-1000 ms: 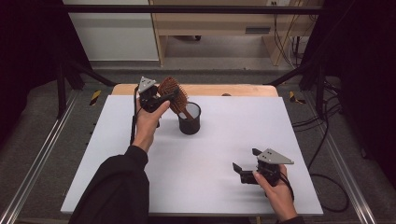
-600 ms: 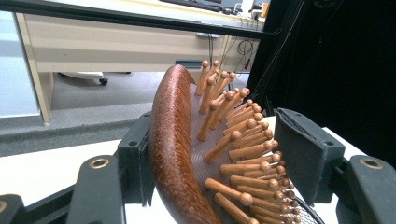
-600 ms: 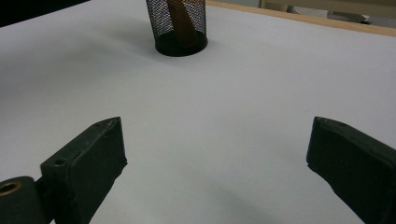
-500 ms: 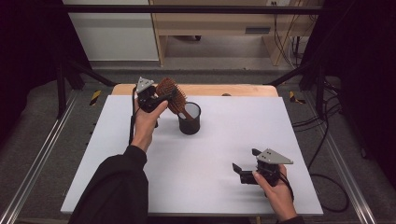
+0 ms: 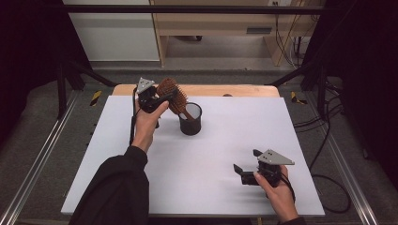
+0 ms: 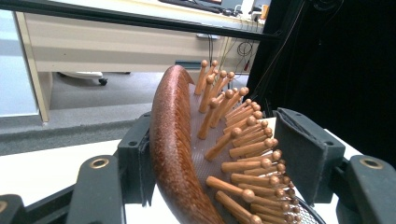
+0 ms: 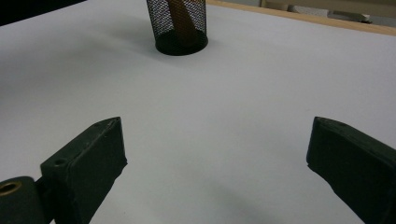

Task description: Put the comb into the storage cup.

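Wooden hairbrush [image 5: 172, 92] stood handle-down in black mesh cup [image 5: 190, 119], head tilted toward 10 o'clock, little changed since a second ago. Left gripper [image 5: 162, 98] jaws straddled head, one pad at back, other off bristle tips. Right gripper [image 5: 246, 168] rested at 5 o'clock on white table [image 5: 216, 154], jaws wide, unmoved.

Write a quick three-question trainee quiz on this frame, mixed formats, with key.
1. True or false: the handle of the brown wooden paddle hairbrush stands inside the black wire-mesh cup.
2. Which gripper has nothing between its jaws? A) left gripper B) right gripper C) neither
3. Fill in: in the left gripper view, the hairbrush's wooden pins face the ____ jaw of that view.

Key: 1 true. 2 B: its jaws stand wide apart over the white tabletop. 3 right: the smooth back of the brush lies against the left jaw.
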